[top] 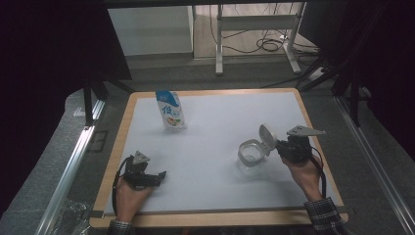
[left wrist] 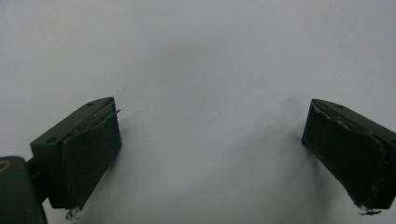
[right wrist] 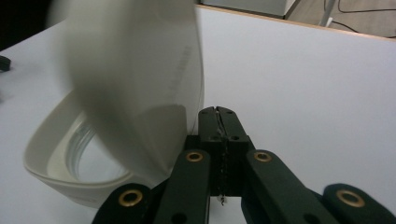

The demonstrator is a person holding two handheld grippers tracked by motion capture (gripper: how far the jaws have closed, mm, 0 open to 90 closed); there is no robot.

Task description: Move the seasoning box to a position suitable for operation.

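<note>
Jaws of the left gripper (top: 157, 175) spread wide over bare white tabletop (left wrist: 210, 56) at the near left, holding nothing. Jaws of the right gripper (right wrist: 218, 116) pressed together just beside the raised flip lid (top: 267, 134) of a clear plastic jar (top: 252, 155), near right; probably light, stiff, slippery, best taken by the white rim. Farther back, left of centre, a blue-and-white snack pouch (top: 170, 110) standing upright; soft, crushable, best pinched at its top seal

Lab: curtained test table (top: 313, 115), floor cables (top: 266, 45).
</note>
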